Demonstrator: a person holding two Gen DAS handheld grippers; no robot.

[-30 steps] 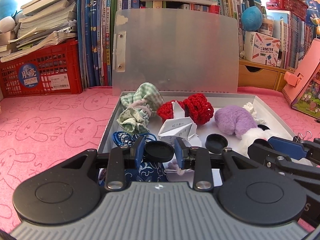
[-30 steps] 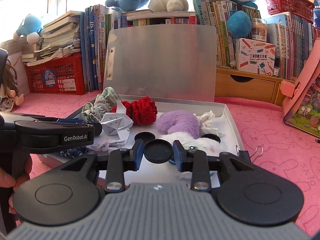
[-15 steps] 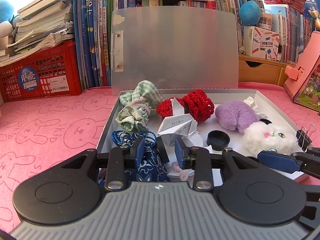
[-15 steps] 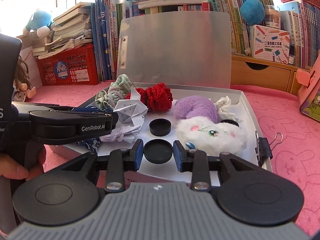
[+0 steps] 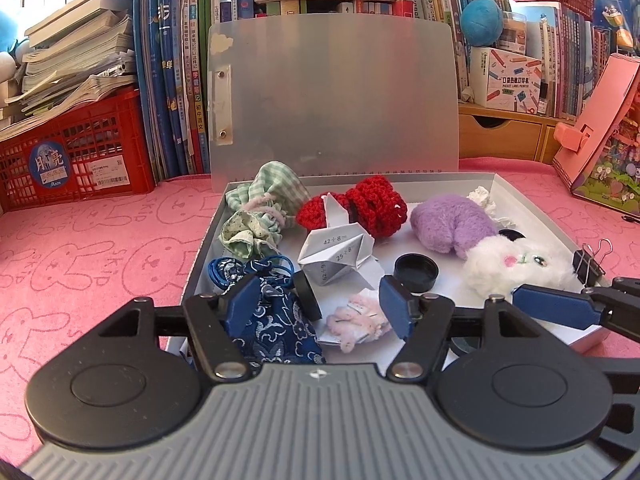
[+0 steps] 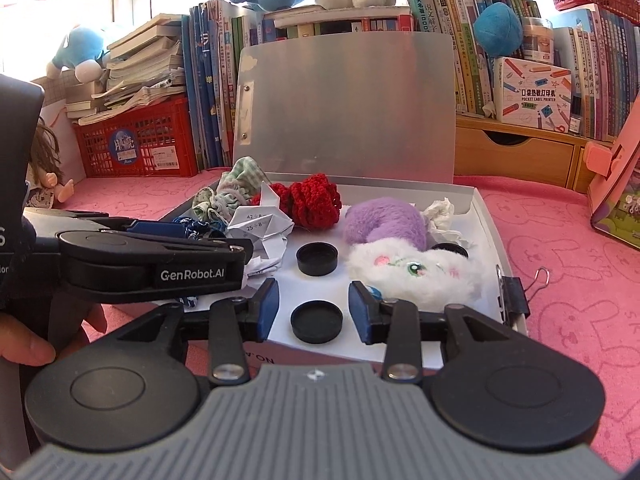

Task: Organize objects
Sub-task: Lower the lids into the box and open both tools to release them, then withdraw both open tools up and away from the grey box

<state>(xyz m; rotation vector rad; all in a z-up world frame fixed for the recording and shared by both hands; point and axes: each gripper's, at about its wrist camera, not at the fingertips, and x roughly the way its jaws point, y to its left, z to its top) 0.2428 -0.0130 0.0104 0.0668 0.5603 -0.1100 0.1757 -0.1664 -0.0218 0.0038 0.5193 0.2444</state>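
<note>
Now both grippers are held over the near edge of the open box (image 6: 490, 216); the left gripper's (image 5: 318, 300) jaws have just been opening and stand wide, a black cap (image 5: 307, 295) seen tilted on edge between them against the blue pouch (image 5: 276, 320), untouched by the pads; the right gripper's (image 6: 313, 312) jaws have likewise been opening, and another black cap (image 6: 317, 321) lies flat between them, released, near the box's front edge.
</note>
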